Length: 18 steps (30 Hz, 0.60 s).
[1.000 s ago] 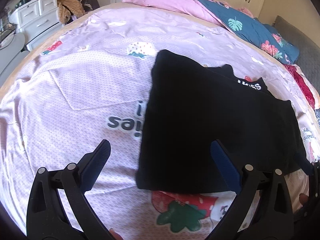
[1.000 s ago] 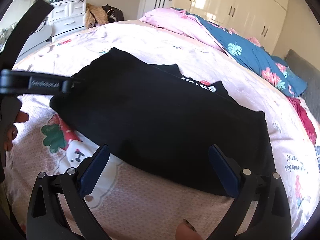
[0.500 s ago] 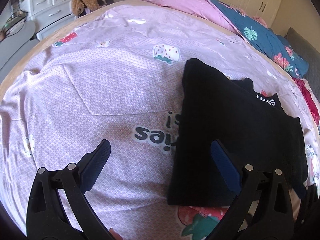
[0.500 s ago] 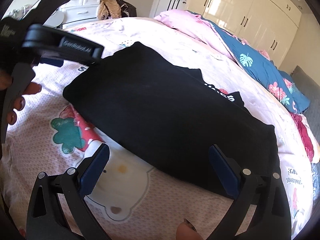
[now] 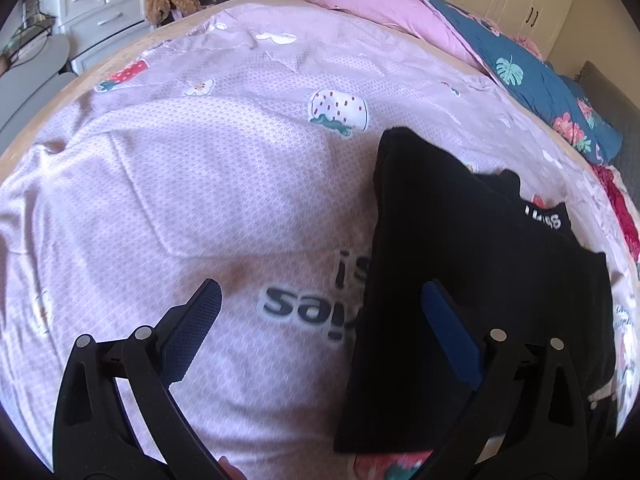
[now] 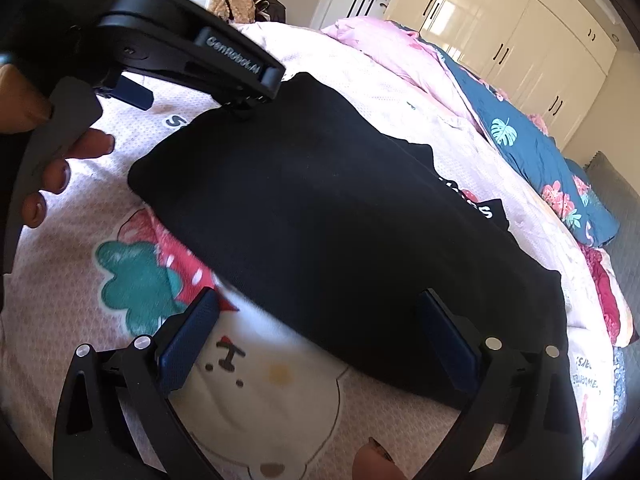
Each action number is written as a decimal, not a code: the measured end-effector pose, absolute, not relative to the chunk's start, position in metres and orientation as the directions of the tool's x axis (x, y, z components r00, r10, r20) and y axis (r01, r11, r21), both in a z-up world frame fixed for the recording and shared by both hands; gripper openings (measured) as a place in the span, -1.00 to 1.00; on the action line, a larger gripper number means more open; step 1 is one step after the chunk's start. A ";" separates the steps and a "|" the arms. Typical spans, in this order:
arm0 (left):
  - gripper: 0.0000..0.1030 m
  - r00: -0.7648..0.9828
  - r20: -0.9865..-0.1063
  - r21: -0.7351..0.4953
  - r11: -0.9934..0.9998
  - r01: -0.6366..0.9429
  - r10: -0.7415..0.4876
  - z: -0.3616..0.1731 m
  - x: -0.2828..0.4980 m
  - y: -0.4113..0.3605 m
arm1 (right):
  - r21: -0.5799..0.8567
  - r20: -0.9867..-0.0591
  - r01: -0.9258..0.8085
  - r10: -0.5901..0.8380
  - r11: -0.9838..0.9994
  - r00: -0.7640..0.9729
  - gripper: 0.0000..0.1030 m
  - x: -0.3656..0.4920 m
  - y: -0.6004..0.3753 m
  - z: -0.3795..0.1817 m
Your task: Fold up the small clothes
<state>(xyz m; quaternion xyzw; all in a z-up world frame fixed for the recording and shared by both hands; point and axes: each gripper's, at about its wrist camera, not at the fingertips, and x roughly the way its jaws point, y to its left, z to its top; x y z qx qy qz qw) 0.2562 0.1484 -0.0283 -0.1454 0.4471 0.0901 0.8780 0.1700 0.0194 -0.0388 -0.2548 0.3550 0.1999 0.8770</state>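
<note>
Folded black fabric garment (image 6: 340, 216) lies flat on pink cartoon-print bedsheet (image 5: 192, 184), both grippers empty above it.
Left gripper (image 5: 320, 312) jaws wide apart, nothing between; its blue right pad over garment's left edge, left pad over bare sheet. Right gripper (image 6: 320, 316) jaws also spread, holding nothing, over garment's near edge. White lettering on garment's far part. Pink and teal floral duvet (image 6: 520, 128) bunched at far side of bed.
</note>
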 end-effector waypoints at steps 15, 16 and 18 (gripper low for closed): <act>0.82 0.592 -0.806 -0.219 0.927 -0.304 0.004 -0.026 0.296 0.166 | -0.359 -0.714 -0.534 0.143 0.766 0.685 0.91 0.197 0.046 -0.048; 0.82 0.591 -0.807 -0.222 0.927 -0.301 -0.002 -0.027 0.297 0.166 | -0.360 -0.713 -0.534 0.143 0.765 0.687 0.91 0.199 0.047 -0.047; 0.82 0.586 -0.810 -0.227 0.927 -0.299 -0.009 -0.029 0.300 0.166 | -0.369 -0.709 -0.531 0.139 0.763 0.692 0.91 0.203 0.050 -0.048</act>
